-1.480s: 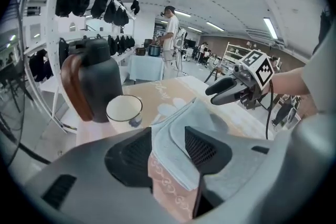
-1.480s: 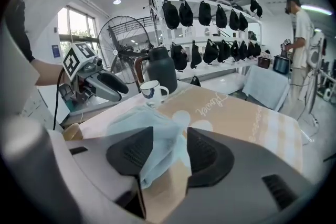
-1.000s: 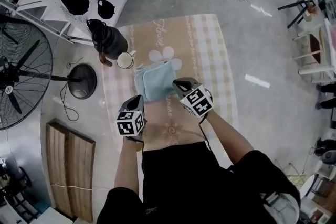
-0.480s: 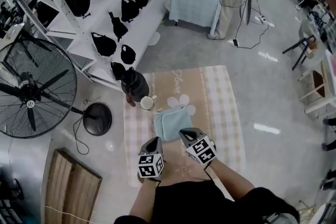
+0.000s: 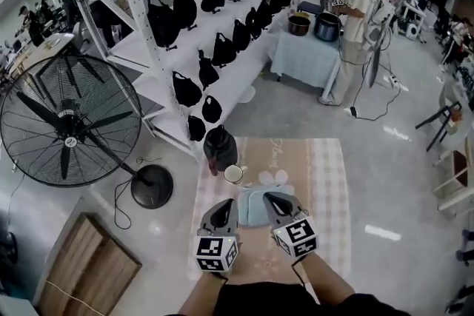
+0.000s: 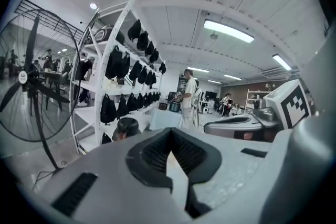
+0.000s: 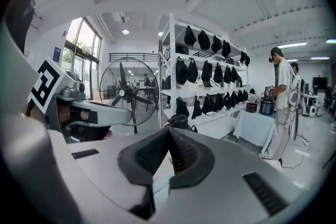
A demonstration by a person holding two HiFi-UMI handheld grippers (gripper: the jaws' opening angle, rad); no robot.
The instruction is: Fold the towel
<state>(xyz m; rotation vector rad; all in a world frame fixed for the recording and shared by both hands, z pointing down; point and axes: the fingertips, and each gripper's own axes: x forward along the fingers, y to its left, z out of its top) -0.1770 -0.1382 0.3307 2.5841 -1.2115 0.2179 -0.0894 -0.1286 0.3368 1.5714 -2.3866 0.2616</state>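
Checked floor mat (image 5: 326,181): the folded pale-blue towel (image 5: 250,209) lies flat near its middle, with a white mug (image 5: 234,174) and a dark jug (image 5: 220,148) just past its far left corner. Left gripper (image 5: 227,206) and right gripper (image 5: 273,198) are side by side, overlapping the towel's near edge in the head view. Both jaw pairs are closed tip to tip, with nothing between them.

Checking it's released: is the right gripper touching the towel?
Apart: right gripper view shows the right gripper shut, empty, level with the shelves; the towel lies on the mat.
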